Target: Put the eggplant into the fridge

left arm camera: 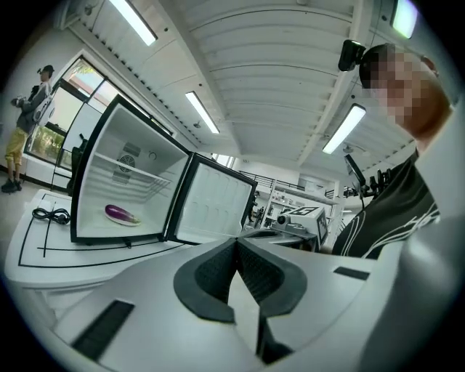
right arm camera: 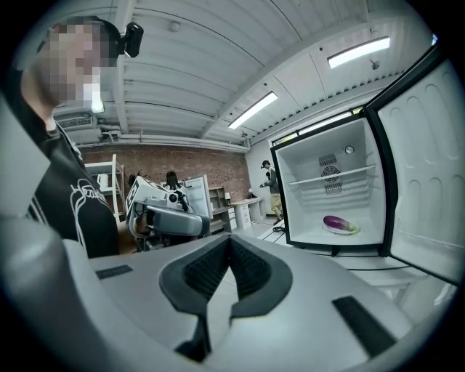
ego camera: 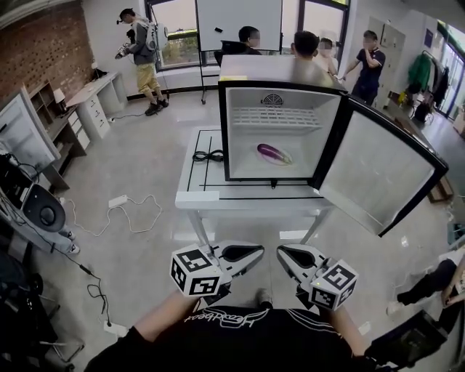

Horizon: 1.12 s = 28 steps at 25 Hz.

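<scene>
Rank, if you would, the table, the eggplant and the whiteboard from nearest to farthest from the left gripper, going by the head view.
1. The table, just ahead of the left gripper.
2. The eggplant, farther back, inside the open fridge on that table.
3. The whiteboard, far back across the room.

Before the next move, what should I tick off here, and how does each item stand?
1. The eggplant lies inside the fridge: ok.
2. The left tongs are shut and empty: ok.
3. The right tongs are shut and empty: ok.
4. Both are clear of the fridge: ok.
5. The door is closed: not ok, it stands open.
6. The cable is away from the door's side: ok.
</scene>
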Tool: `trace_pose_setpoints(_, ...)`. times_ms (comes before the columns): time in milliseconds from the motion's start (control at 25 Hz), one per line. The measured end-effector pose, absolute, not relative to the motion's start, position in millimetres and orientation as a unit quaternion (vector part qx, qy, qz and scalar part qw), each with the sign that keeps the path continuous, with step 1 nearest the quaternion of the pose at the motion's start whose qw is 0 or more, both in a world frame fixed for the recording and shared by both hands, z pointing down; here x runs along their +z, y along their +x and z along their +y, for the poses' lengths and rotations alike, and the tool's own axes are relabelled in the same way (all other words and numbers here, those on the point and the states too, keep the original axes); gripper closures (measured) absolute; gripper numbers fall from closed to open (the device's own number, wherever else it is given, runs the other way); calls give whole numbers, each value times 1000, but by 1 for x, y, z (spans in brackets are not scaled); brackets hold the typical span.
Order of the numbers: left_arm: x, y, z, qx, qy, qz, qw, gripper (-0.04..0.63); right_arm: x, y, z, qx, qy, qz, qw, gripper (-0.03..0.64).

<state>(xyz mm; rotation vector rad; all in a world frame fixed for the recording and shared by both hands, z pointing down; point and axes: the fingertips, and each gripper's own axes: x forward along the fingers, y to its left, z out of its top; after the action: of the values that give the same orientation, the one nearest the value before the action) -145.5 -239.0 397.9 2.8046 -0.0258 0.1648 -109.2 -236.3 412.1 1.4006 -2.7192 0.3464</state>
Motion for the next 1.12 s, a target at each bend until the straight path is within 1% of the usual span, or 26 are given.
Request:
trace_pose_setpoints(280, 408, -170, -204, 69, 982, -2, 179, 588, 425, -133, -204, 116, 467, -876, 37, 609)
trace_pose_setpoints(440, 408, -180, -191, 73, 982, 0, 175, 588, 427, -143, -190, 114, 469, -875, 37, 609)
trace_pose_setpoints(600, 407, -189, -187, 70, 983, 0, 169, 588, 429, -148, -181, 113, 477, -871, 41, 609)
trace_pose_setpoints(720, 409, -194, -184, 69, 983, 0, 173, 588, 429, -151, -177, 120, 479, -869, 29, 609)
trace_pose_setpoints(1120, 416, -204, -171, 67, 981, 8, 180, 588, 437, -161, -164, 128, 485, -864, 39, 609)
